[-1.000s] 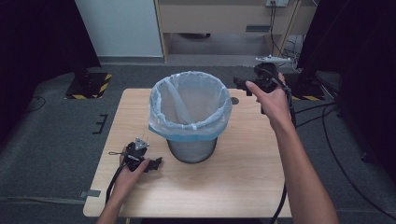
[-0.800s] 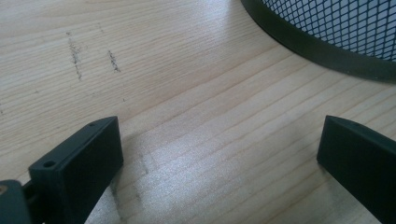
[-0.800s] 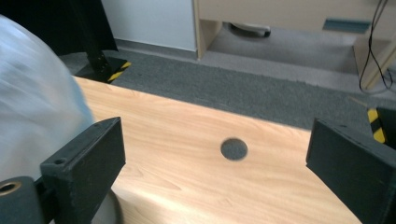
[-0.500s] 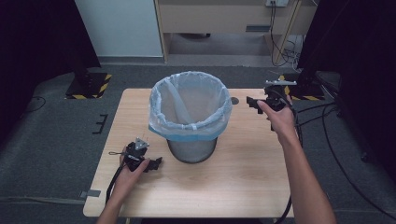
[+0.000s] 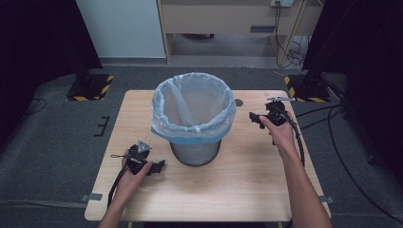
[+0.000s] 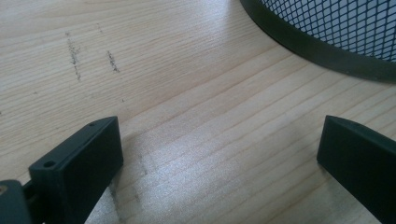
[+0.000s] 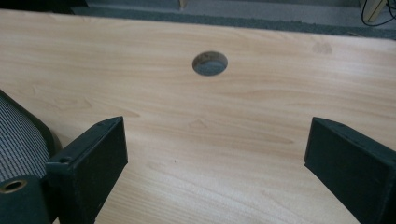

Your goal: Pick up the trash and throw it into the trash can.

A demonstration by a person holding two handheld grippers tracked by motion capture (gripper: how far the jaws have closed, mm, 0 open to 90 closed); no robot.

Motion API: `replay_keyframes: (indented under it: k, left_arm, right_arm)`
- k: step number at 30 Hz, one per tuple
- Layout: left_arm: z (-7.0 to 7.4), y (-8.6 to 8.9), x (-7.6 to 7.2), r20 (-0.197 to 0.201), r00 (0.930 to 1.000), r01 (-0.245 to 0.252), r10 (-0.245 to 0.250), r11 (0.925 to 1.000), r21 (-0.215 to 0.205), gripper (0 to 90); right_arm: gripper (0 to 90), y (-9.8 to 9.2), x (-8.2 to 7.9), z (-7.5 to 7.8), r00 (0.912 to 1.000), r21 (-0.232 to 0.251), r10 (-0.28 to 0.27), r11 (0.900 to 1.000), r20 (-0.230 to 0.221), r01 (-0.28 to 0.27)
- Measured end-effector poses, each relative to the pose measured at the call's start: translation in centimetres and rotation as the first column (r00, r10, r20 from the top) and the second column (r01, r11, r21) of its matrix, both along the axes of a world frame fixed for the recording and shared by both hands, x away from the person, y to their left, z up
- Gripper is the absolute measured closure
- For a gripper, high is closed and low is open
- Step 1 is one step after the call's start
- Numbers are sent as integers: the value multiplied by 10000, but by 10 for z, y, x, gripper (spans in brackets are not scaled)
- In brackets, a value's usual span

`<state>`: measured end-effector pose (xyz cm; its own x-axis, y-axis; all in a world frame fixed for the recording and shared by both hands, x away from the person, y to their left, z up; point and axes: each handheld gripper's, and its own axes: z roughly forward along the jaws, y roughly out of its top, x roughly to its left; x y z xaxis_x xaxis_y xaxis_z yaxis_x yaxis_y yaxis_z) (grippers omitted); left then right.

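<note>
A black mesh wastebasket (image 5: 195,153) lined with a pale blue-white plastic bag (image 5: 194,111) stands in the middle of the wooden table (image 5: 228,190). My left gripper (image 5: 159,166) lies low on the table at the bin's front left, pointing at its base. Its jaws stand open over bare wood (image 6: 219,154), with the bin's mesh wall (image 6: 327,28) just ahead. My right gripper (image 5: 254,118) hovers to the right of the bin, open over bare wood (image 7: 217,154). Its jaws have just been closing slightly, with nothing between them. The bin's side (image 7: 21,126) shows at the left edge.
A round cable hole (image 5: 238,102) (image 7: 210,63) pierces the table behind the right gripper's jaws. Cables trail from both grippers. Grey carpet surrounds the table; stands with yellow-black feet (image 5: 90,88) and a wooden cabinet (image 5: 228,19) lie beyond.
My right hand has come down from beside the bin's rim towards the table, drifting slightly nearer to me. The left hand and the bin have stayed put.
</note>
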<state>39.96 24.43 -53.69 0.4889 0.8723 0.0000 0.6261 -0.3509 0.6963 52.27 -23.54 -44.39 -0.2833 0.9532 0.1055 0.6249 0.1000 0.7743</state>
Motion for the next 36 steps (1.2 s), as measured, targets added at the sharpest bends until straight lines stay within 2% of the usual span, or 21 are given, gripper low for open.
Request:
replay_keyframes:
  k: [6, 15, 20, 25, 30, 33, 34, 36]
  left_arm:
    - [0, 0, 0, -2, 10000, 3, -3, 10000, -2, 0]
    - [0, 0, 0, -1, 10000, 5, -5, 10000, -3, 0]
    - [0, 0, 0, -1, 10000, 14, -14, 10000, -5, 0]
    - [0, 0, 0, 1, 10000, 29, -29, 10000, -7, 0]
    - [0, 0, 0, -3, 10000, 35, -35, 10000, -6, 0]
    - [0, 0, 0, -1, 10000, 33, -33, 10000, -11, 0]
    - [0, 0, 0, 0, 10000, 33, -33, 10000, -9, 0]
    - [0, 0, 0, -1, 10000, 35, -35, 10000, -7, 0]
  right_arm:
    - [63, 3, -1, -20, 9995, -199, 71, 9998, -315, -77]
    - [65, 11, -1, -46, 9976, -133, 97, 9999, -692, -106]
    - [69, 6, 4, -62, 9944, -27, -306, 9995, -1015, 305]
    - [68, 0, 11, -78, 9905, -398, -628, 9975, -1220, 584]
    - [67, 0, 16, -91, 9920, -680, -679, 9958, -1062, 609]
    - [70, 3, 17, -94, 9952, -1029, -581, 9934, -787, 498]
    - [66, 4, 17, -95, 9962, -1280, -509, 9909, -702, 416]
    - [64, 4, 15, -96, 9976, -1296, -427, 9909, -548, 353]
